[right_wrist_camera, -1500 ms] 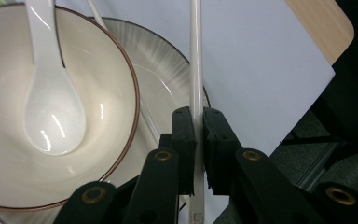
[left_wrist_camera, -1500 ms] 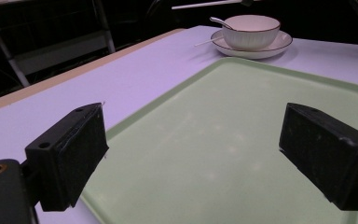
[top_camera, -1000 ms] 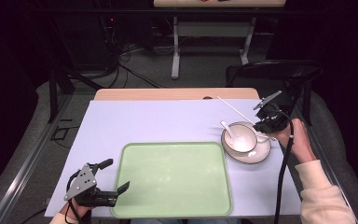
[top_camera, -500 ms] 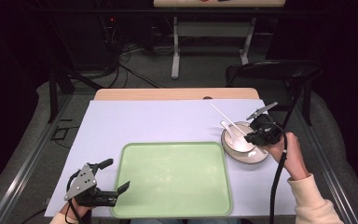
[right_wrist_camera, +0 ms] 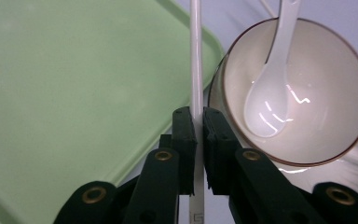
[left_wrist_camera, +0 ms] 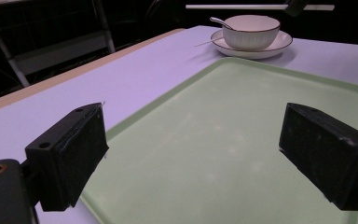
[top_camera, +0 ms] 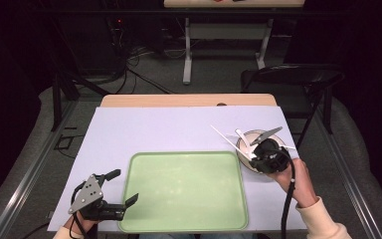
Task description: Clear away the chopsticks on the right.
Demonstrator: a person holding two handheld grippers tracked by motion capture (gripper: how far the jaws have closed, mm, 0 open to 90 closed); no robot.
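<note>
My right gripper (top_camera: 251, 155) (right_wrist_camera: 199, 116) is shut on a white chopstick (right_wrist_camera: 196, 56) (top_camera: 226, 137) (left_wrist_camera: 242, 7), gripping it near one end. It holds the stick in the air between the green tray (top_camera: 184, 191) (right_wrist_camera: 74, 70) (left_wrist_camera: 242, 116) and a white bowl (right_wrist_camera: 317, 60) (left_wrist_camera: 251, 31) (top_camera: 246, 141). A white spoon (right_wrist_camera: 270, 93) (left_wrist_camera: 218, 20) rests in the bowl, which stands on a saucer (left_wrist_camera: 282, 43). At the tray's front left corner my left gripper (top_camera: 124, 185) (left_wrist_camera: 196, 149) is open, its jaws wide apart with nothing between them.
A second thin white stick (left_wrist_camera: 204, 43) leans on the saucer's left rim. A lilac mat (top_camera: 169, 129) covers the table. A dark folding chair (top_camera: 288, 77) stands beyond the back right corner, with cables on the floor behind.
My right gripper has come left and towards the person, from the bowl's far right to its near left side, carrying the chopstick. The left gripper has stayed put.
</note>
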